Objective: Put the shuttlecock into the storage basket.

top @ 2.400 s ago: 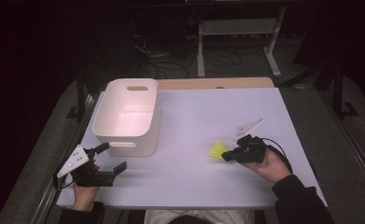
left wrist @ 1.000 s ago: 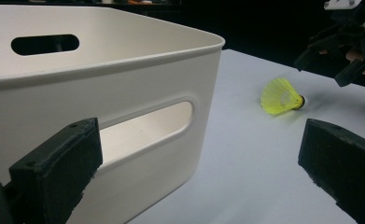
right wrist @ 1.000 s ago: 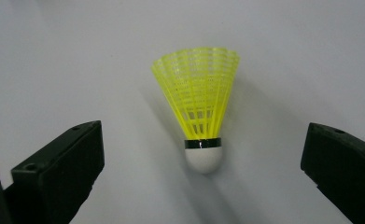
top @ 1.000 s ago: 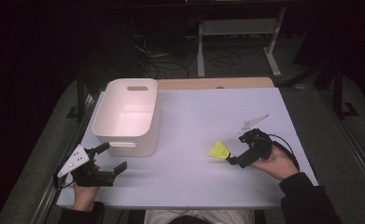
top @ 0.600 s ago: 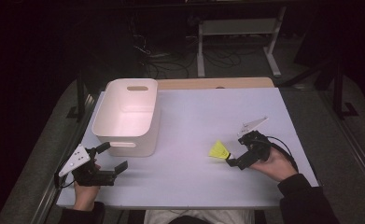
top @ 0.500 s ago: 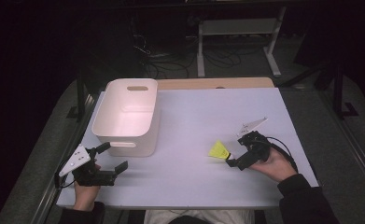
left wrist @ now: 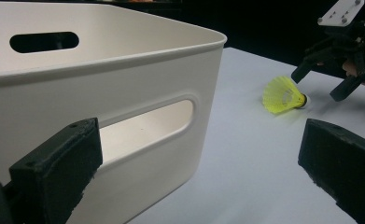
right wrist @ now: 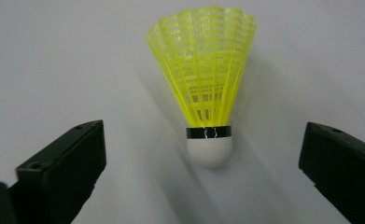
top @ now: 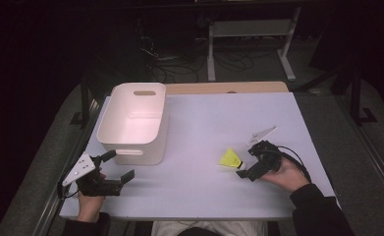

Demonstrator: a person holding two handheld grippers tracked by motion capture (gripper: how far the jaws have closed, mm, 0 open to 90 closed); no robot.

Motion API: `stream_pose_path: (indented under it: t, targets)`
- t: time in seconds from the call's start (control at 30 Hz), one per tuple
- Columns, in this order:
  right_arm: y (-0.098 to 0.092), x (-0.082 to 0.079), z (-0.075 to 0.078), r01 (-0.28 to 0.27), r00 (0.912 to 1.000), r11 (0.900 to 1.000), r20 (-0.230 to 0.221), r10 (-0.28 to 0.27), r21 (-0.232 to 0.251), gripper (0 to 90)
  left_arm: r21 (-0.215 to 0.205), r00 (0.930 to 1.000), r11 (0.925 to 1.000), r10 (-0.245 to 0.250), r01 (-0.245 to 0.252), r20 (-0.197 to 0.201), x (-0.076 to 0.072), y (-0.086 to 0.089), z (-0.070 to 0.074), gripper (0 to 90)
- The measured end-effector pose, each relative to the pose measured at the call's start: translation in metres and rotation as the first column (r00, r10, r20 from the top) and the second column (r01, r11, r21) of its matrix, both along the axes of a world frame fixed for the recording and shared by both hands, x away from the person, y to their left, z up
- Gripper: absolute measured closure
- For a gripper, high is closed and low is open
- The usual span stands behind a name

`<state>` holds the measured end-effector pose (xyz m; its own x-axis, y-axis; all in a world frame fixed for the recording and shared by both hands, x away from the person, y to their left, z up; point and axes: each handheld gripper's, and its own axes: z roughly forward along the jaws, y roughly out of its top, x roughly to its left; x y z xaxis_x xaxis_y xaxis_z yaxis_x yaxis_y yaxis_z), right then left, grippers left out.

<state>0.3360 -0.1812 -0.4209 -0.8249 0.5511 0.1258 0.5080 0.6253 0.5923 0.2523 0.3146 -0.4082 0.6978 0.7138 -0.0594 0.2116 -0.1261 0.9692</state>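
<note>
Drawing back a little toward the person, the right gripper (top: 246,169) is now sitting just behind the yellow shuttlecock (top: 230,159), where earlier it was pressed closer against it. Its fingers (right wrist: 61,161) are standing wide open either side of the white cork tip, touching nothing — so the shuttlecock is still lying loose on the desk (top: 204,123), right of the white bin (top: 133,123) and well apart from it. The left gripper (top: 113,169) is waiting beside the bin's near handle slot, fingers open and empty. No brand, label or writing is showing anywhere — the shuttlecock's black band is carrying only a faint, unreadable mark.
</note>
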Motion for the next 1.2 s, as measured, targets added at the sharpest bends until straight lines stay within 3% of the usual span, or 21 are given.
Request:
stream_pose_path:
  t: [0.43,0.67,1.2]
  targets:
    - [0.002,0.004,-0.007,-0.046,0.9989,0.999,-0.003,0.046,-0.024,19.1,0.000,1.0000,1.0000,-0.001,0.001,0.000,0.000,0.000,0.000,0.0]
    - [0.001,0.005,-0.008,-0.050,0.9987,0.998,-0.002,0.050,-0.046,33.6,0.001,1.0000,1.0000,-0.003,0.003,-0.001,0.000,0.000,0.000,0.0]
    - [0.003,0.011,-0.013,-0.060,0.9978,0.996,-0.032,0.057,-0.067,55.7,0.002,1.0000,1.0000,-0.004,0.004,-0.001,0.000,0.000,0.000,0.0]
